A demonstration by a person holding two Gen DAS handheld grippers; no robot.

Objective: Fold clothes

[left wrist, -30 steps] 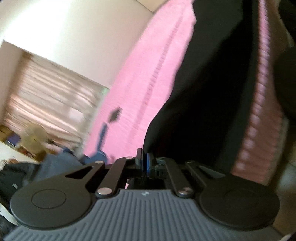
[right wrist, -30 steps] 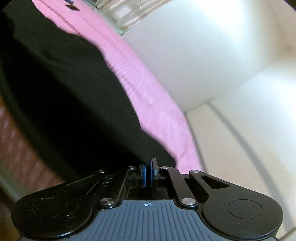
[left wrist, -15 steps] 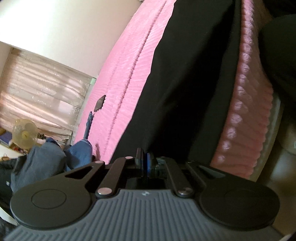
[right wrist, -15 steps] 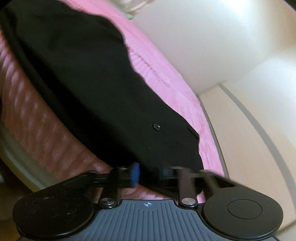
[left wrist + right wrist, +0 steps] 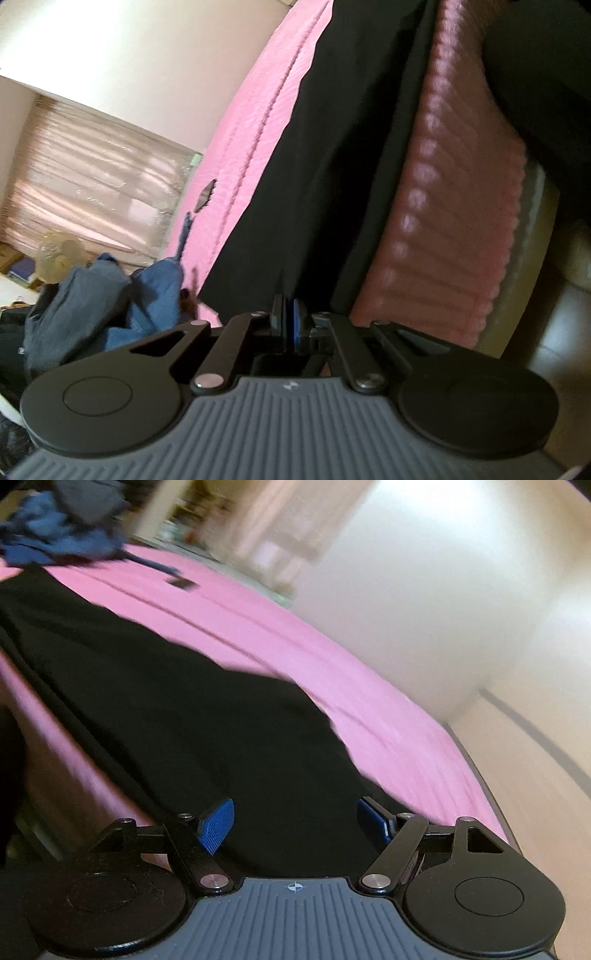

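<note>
My left tool pinches the black garment's near edge to keep it taut over the pink bed; my right tool is spreading, nothing gripped, garment lying flat beneath.

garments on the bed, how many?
2. Black garment spread along the bed's near edge; blue garment bunched at the far end. More may lie out of view.
</note>
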